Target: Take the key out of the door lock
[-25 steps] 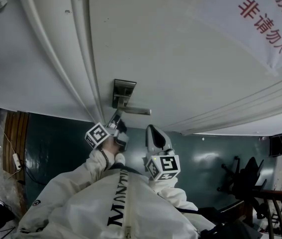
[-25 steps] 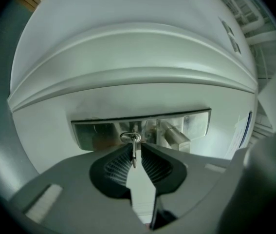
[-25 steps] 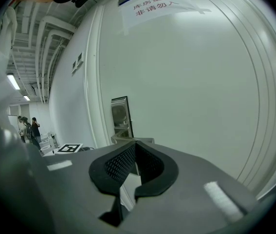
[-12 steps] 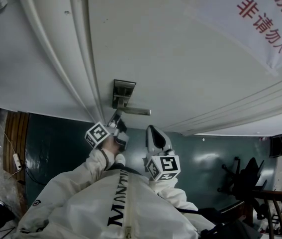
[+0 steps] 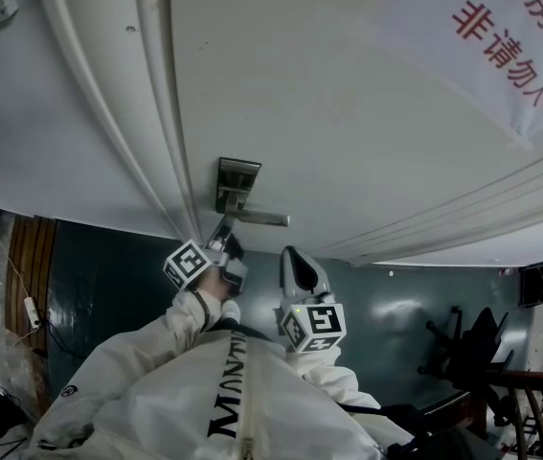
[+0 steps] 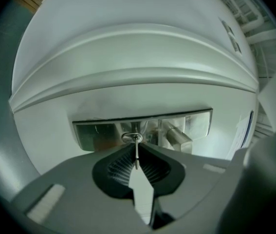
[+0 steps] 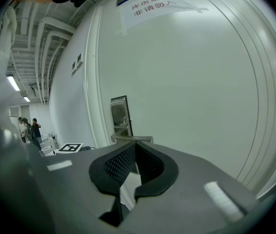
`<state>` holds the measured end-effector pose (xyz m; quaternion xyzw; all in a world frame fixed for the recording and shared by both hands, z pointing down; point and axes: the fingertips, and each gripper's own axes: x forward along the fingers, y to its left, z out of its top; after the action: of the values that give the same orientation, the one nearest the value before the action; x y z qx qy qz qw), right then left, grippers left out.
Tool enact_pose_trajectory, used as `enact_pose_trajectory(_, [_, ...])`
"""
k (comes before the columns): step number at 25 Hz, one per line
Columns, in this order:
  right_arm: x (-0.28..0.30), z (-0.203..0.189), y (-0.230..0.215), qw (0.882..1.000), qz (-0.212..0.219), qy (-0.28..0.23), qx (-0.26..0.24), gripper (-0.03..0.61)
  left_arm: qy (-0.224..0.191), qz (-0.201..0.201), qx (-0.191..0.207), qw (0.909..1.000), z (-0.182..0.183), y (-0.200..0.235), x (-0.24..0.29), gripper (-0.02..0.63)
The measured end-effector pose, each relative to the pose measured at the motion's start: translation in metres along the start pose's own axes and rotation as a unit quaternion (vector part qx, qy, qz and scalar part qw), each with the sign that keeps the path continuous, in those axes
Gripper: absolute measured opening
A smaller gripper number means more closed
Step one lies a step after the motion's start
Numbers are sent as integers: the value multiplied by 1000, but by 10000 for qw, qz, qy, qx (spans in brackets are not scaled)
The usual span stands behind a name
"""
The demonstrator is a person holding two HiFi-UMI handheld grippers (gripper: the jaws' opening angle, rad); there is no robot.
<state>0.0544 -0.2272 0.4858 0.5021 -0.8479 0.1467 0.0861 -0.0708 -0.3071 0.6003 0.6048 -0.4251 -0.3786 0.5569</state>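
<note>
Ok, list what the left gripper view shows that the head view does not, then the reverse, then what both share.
Only the left gripper view: the thin silver metal key in the round keyhole, with the left gripper's jaws, which have just been closing, pressed on it. Only the head view: the white paper sign with red characters, the black-and-white marker cube on that gripper, the person's white jacket. Both: the shiny steel lock plate, its lever handle, the white door.

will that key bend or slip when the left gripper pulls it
Probably stiff: the key is thin metal, seen edge-on, and likely light. It might slip: the left gripper, whose jaws have just been closing, pinches only its flat head.
</note>
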Motion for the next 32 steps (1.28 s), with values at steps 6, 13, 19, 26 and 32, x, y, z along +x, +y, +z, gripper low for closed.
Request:
enact_pose_trajectory(6, [-1, -2, -1, 10000, -5, 3, 21, 0, 45, -53, -4, 10000, -6, -1, -10, 23])
enact_pose_trajectory(13, [0, -2, 1, 10000, 59, -22, 52, 0, 160, -99, 204, 9996, -8, -3, -31, 23])
enact_pose_trajectory(19, [1, -3, 1, 9999, 81, -40, 96, 0, 322, -93, 535, 9980, -15, -9, -37, 23])
enact_pose_trajectory(26, [3, -3, -2, 9998, 81, -87, 184, 1, 535, -9, 1757, 9830, -11, -25, -46, 23])
enact_pose_trajectory(32, [8, -2, -1, 9996, 116, -152, 211, 0, 770, 260, 3288, 9409, -2, -32, -57, 23])
